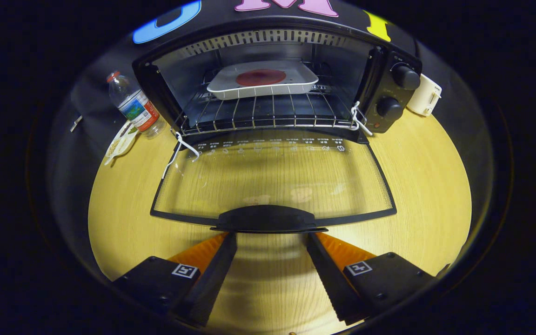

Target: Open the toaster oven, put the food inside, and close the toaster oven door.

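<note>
Counter [426, 195]: one pale wood-grain top, lit warm, backed by the booth's black cloth wall.

Toaster oven [268, 46]: one, black, standing at the far side of the counter, beyond the tongs. Two round knobs [405, 77] on its right-hand panel, one above the other.

Door [272, 181]: one, glass with a dark frame, folded fully down and lying flat toward the tongs. Its handle [268, 218] sits just ahead of the fingertips. Two white ties hang at the hinge corners, one on each side.

Wire rack [268, 114]: one, inside the oven.

Tray [263, 79]: one, white and shallow, resting on the rack well inside the oven.

Food [261, 77]: one flat, dark red round piece, lying in the middle of the tray.

Water bottle [135, 107]: one, clear with a red cap, left of the oven.

Packet [120, 145]: one, pale, lying beside the bottle.

White appliance [425, 95]: one, right of the oven.

Tongs [271, 237]: one pair, fingers spread wide apart, holding nothing, tips near the door handle; whether they touch it I cannot tell.
</note>
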`<state>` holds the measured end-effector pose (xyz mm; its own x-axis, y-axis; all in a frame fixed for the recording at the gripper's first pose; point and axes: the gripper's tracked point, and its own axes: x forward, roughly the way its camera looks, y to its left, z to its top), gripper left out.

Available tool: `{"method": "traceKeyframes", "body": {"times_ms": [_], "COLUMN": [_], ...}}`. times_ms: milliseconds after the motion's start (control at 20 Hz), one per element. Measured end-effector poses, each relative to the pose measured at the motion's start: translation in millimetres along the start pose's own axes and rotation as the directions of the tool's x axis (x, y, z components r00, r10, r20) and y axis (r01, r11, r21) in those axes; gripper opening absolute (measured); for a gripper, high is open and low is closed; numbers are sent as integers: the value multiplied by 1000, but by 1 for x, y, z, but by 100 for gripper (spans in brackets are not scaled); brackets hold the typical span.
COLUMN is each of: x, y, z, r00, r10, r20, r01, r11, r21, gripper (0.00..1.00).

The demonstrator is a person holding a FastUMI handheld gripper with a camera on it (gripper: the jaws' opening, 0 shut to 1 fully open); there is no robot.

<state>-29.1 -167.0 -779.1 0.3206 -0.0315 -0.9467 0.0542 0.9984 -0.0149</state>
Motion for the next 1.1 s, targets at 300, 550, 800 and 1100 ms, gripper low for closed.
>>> {"method": "traceKeyframes", "body": {"times_ms": [300, 550, 800, 1100], "x": [-23, -45, -63, -98], "y": [1, 1, 2, -1], "z": [12, 22, 37, 59], "r00": [998, 990, 980, 953], "r10": [33, 67, 99, 152], "r20": [52, 122, 174, 263], "r01": [-34, -65, -95, -145], "r11": [999, 998, 995, 988], "r21": [24, -19, -35, -46], "gripper": [99, 99, 99, 99]}}
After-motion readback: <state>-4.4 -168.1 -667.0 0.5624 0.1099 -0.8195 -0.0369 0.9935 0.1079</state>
